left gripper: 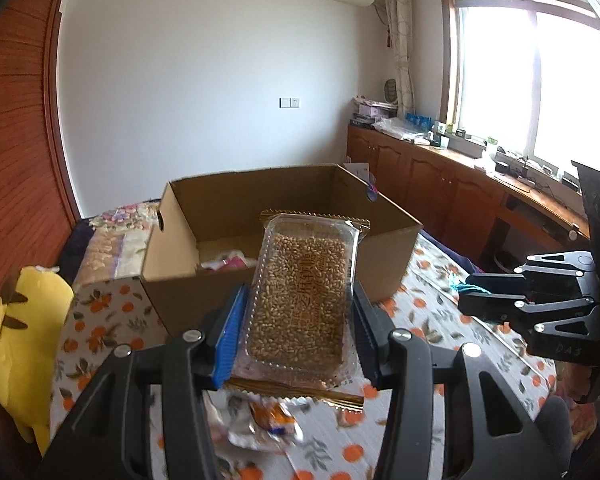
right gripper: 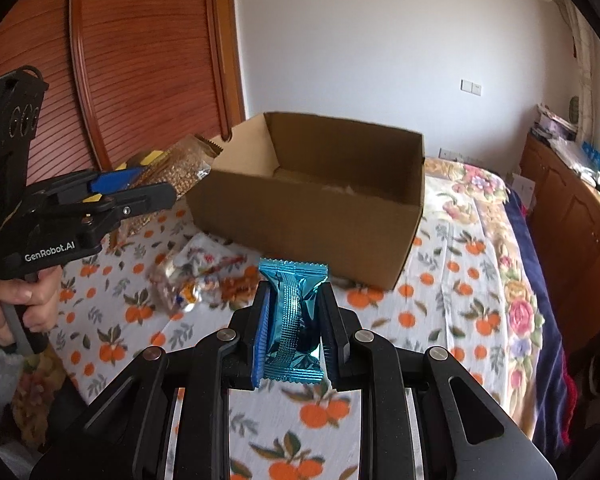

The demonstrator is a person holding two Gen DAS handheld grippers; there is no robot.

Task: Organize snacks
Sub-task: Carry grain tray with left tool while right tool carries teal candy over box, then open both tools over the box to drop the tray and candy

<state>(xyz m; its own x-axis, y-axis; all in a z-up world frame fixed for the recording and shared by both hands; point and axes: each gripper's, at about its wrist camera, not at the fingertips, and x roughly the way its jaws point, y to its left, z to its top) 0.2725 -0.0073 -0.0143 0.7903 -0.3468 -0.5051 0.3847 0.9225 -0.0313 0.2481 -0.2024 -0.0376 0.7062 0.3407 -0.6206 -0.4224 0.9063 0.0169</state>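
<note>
Left gripper jaws pinch grain snack, right gripper blue packet, cardboard box ahead.

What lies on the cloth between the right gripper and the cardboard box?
Right wrist view: only bare orange-print cloth separates the right gripper and brown cardboard box; clear crinkled snack wrappers lie leftward.

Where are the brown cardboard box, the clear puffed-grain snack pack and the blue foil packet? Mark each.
brown cardboard box [right gripper: 300, 216], right wrist view, near wall.
clear puffed-grain snack pack [left gripper: 300, 296], left wrist view, top face.
blue foil packet [right gripper: 294, 312], right wrist view, centre seam.
</note>
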